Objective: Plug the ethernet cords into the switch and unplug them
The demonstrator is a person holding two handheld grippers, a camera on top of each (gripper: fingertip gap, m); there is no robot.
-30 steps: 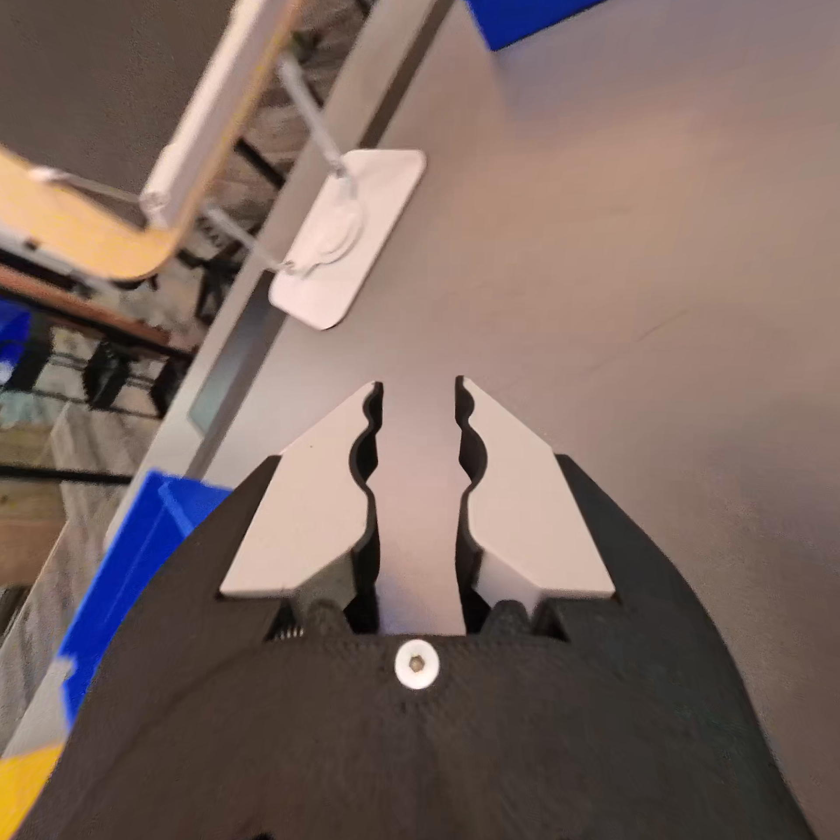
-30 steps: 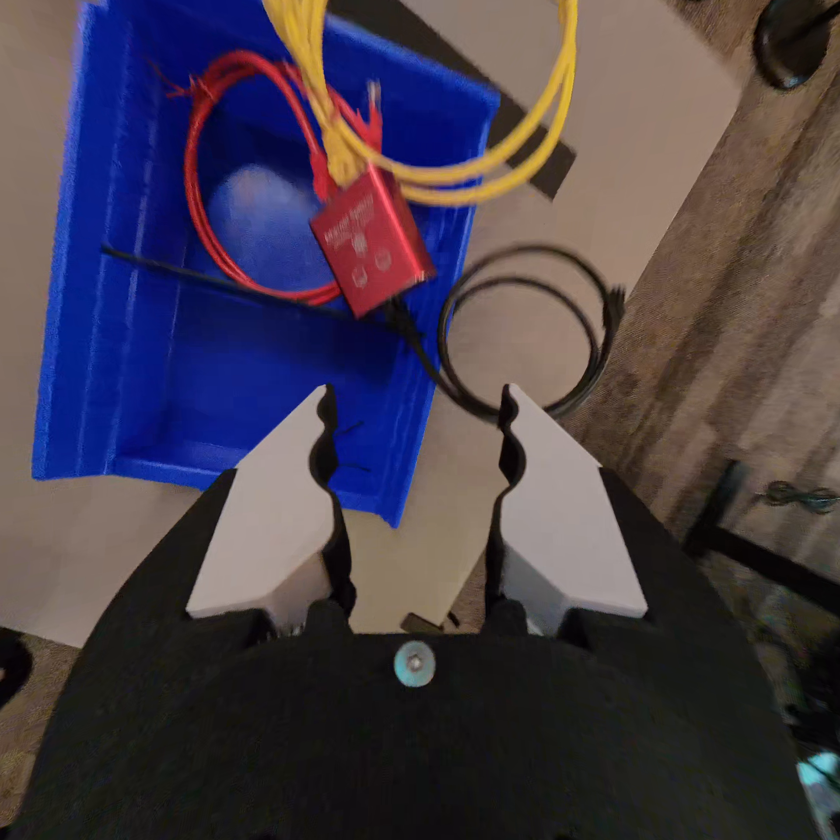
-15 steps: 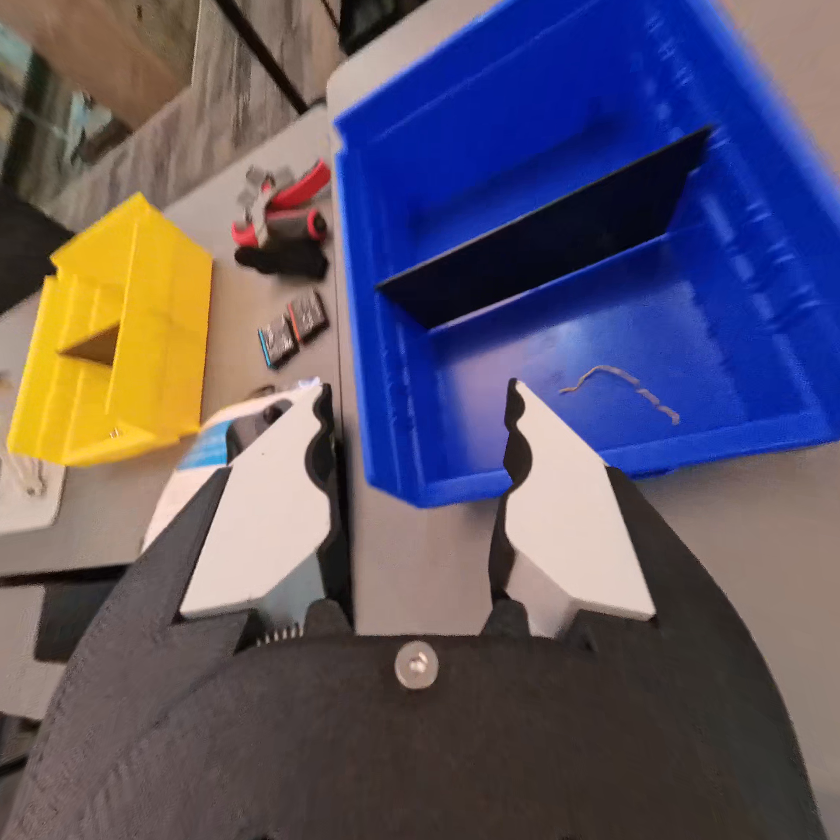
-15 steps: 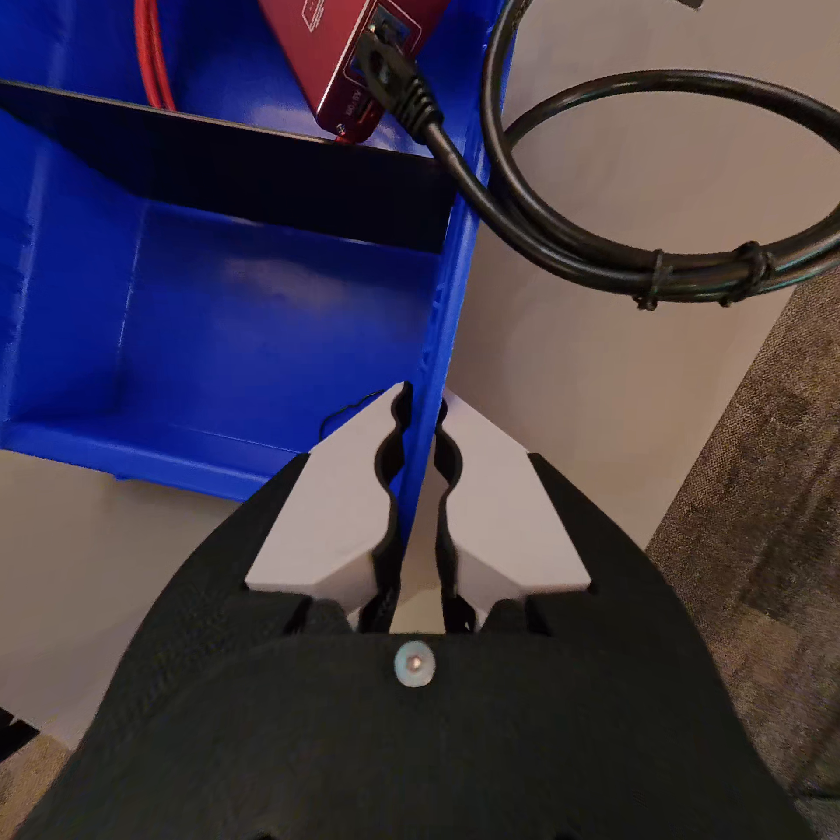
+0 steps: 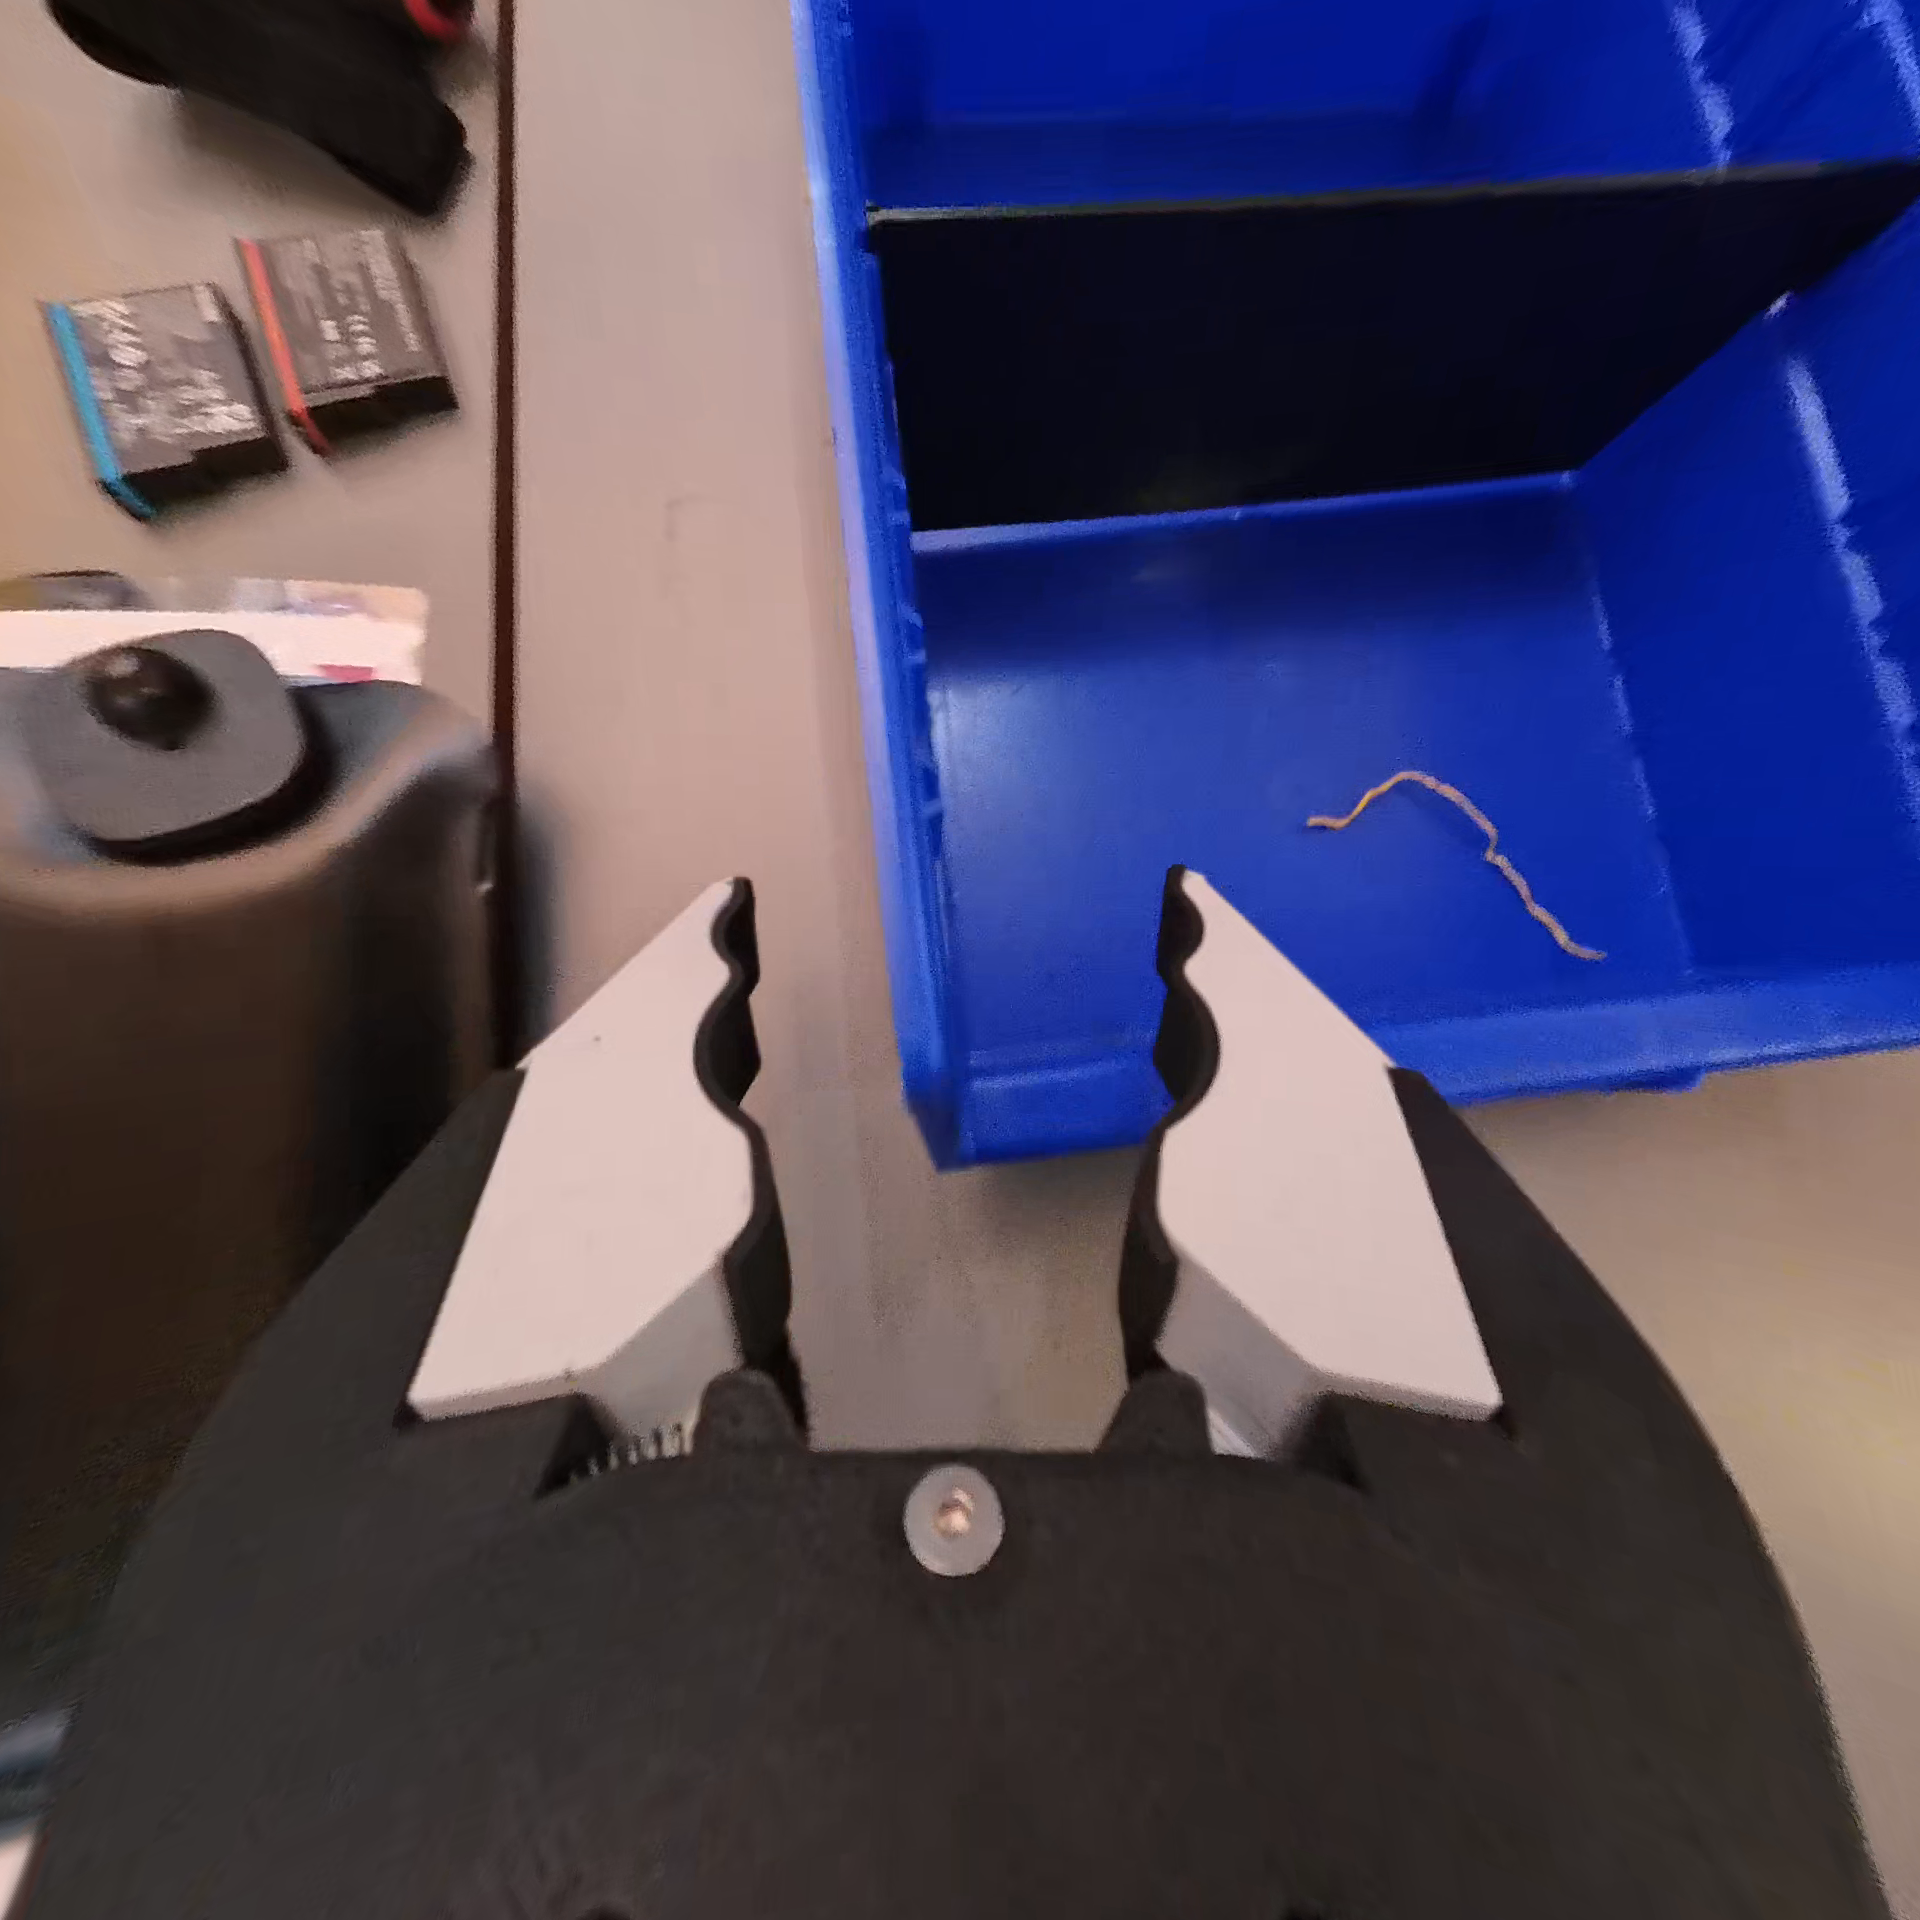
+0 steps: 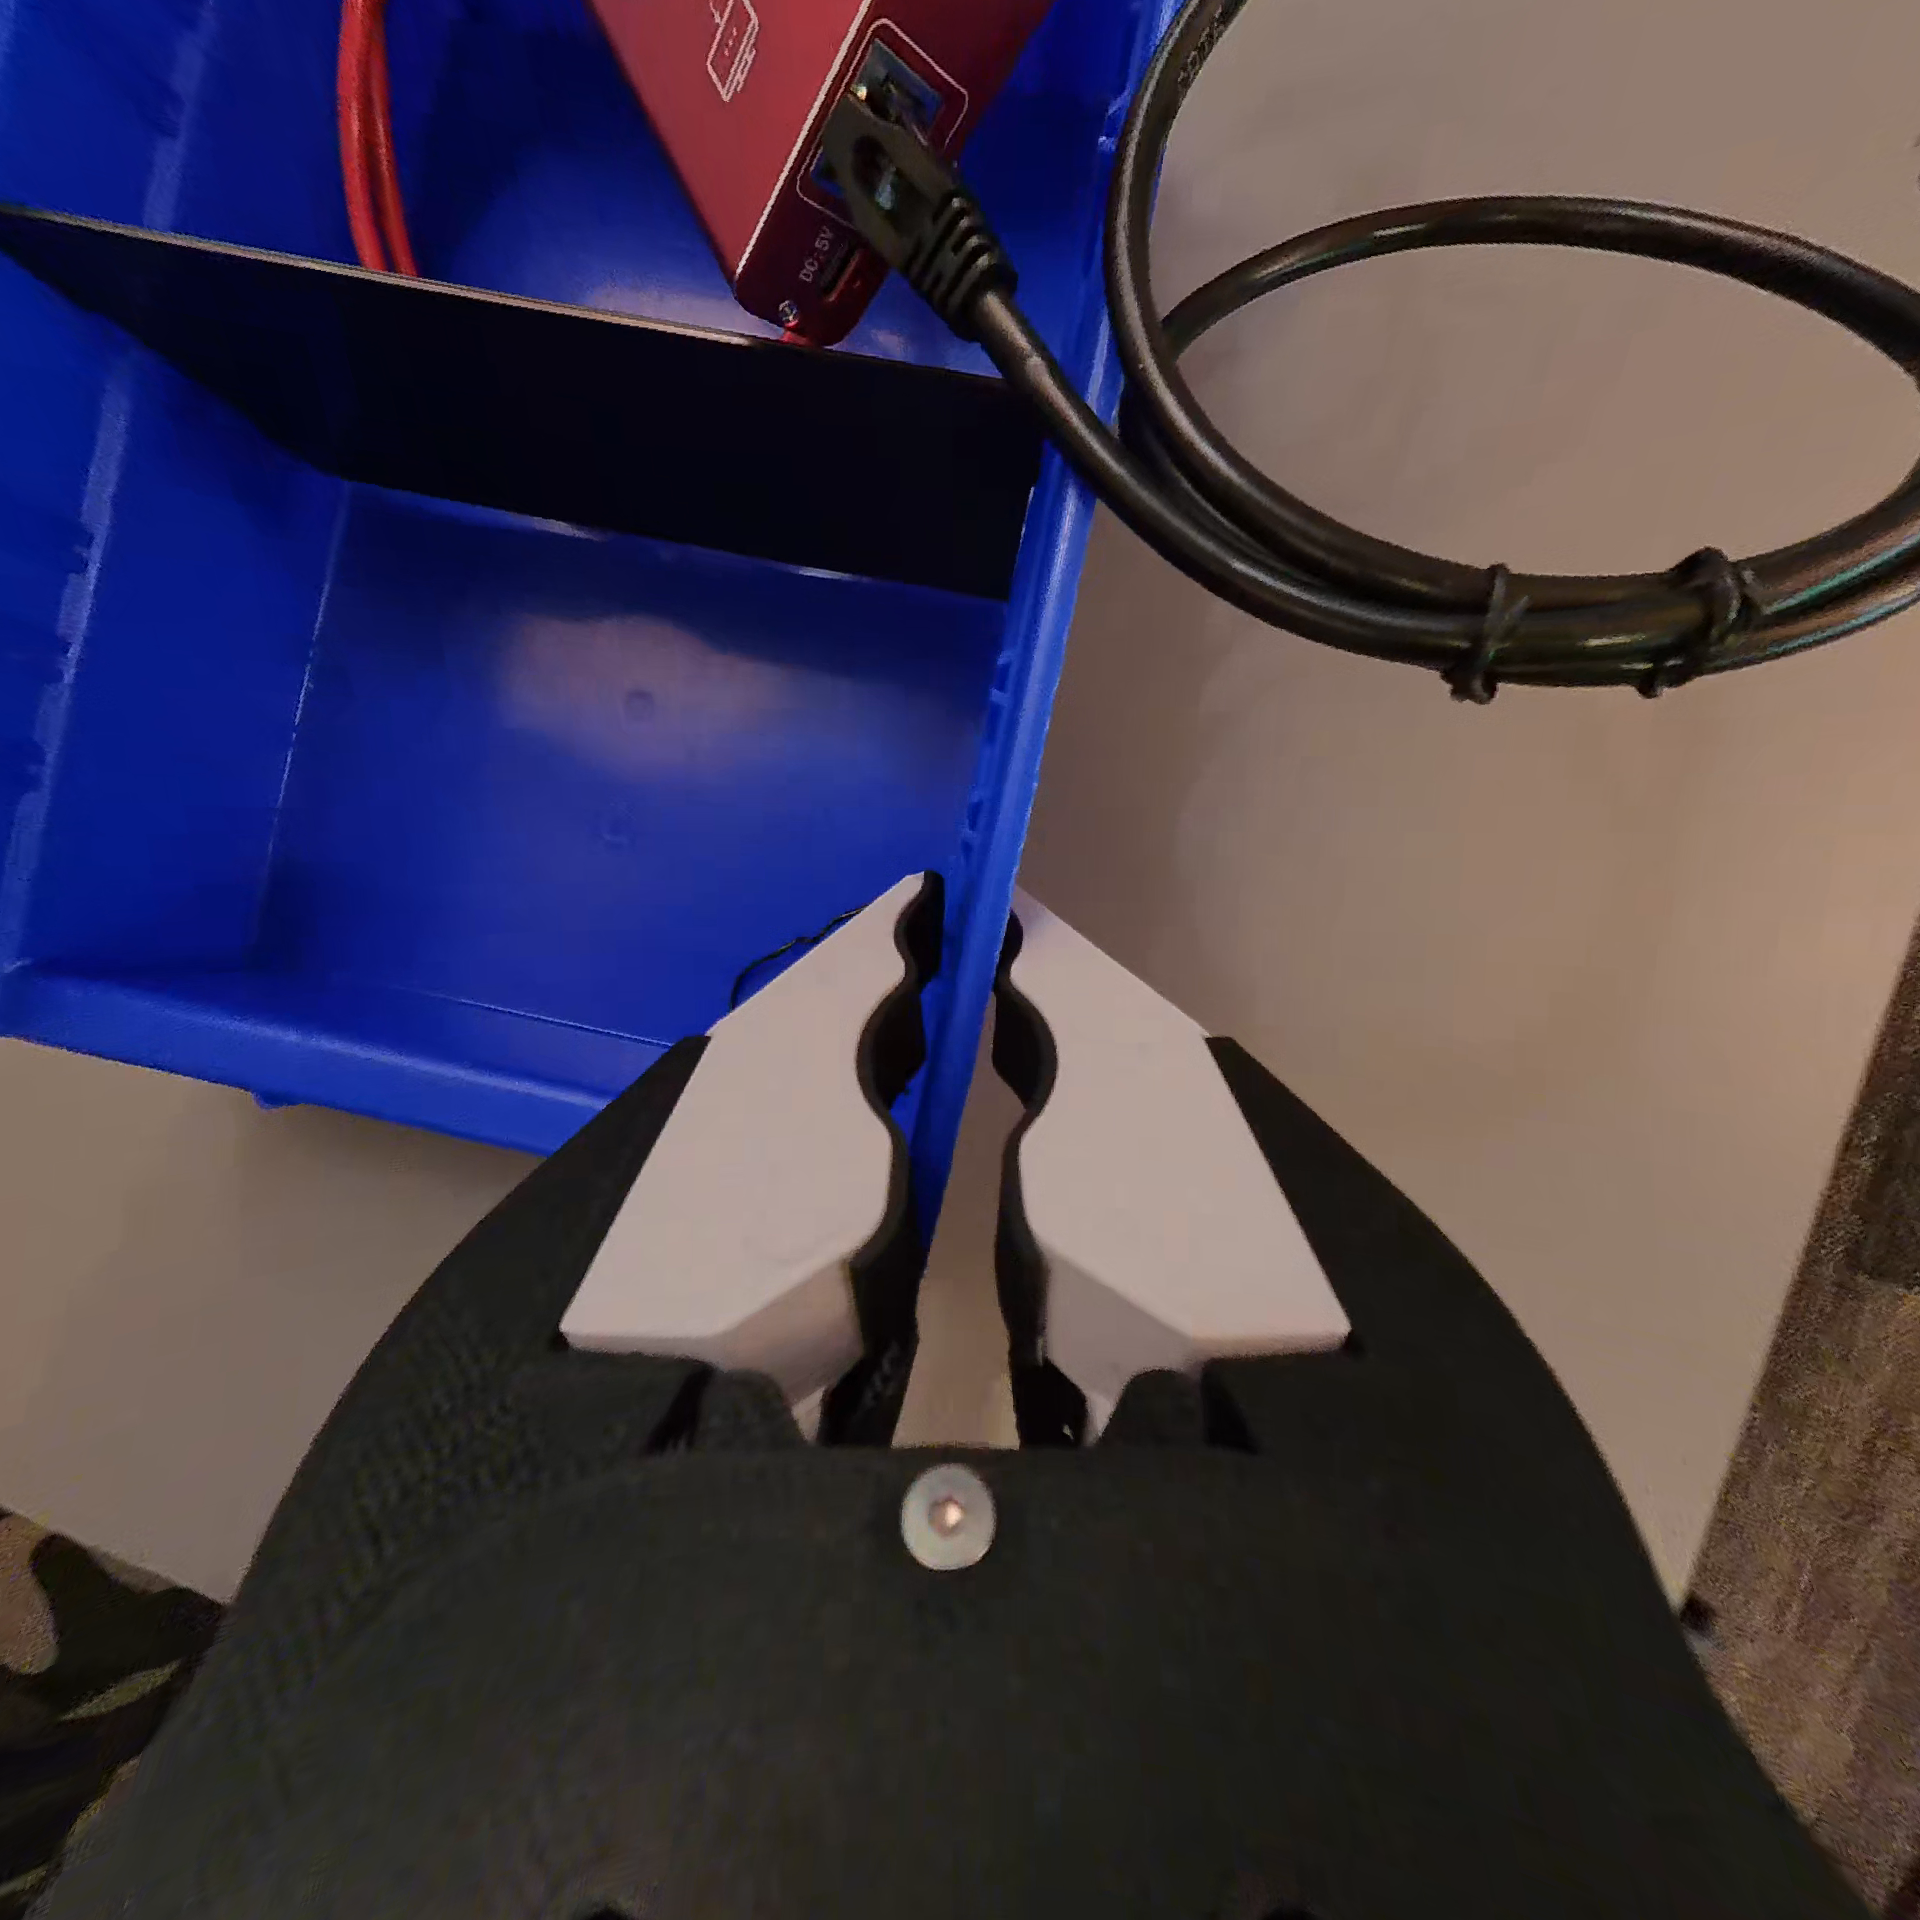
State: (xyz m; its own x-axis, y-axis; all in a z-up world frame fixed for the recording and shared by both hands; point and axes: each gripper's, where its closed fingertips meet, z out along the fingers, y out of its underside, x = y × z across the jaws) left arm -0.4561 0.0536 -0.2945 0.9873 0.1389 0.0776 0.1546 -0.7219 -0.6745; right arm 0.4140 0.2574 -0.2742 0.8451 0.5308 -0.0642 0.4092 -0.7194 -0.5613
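Note:
In the right wrist view a red switch (image 6: 790, 135) lies in the far compartment of a blue bin (image 6: 520, 727). A black ethernet cord (image 6: 1351, 561) is plugged into it and loops over the bin's right wall onto the table. A red cord (image 6: 374, 156) lies in the same compartment. My right gripper (image 6: 966, 914) is shut on the bin's right wall near its front corner. In the left wrist view my left gripper (image 5: 956, 883) is open and empty, straddling the front left corner of the blue bin (image 5: 904, 727).
A black divider (image 5: 1247, 343) splits the bin. A thin twist tie (image 5: 1455, 852) lies in the near compartment. Left of the bin are two small black battery packs (image 5: 249, 364), a black device (image 5: 208, 935) and a black object (image 5: 291, 94). Carpet (image 6: 1818, 1455) lies beyond the table's right edge. Between my left fingertips and the thin twist tie (image 5: 1455, 852) there is roughly 10 cm.
My left gripper has swung from the bare table to the blue bin's left corner and opened wide. My right gripper has dropped to the bin's right wall and closed on it.

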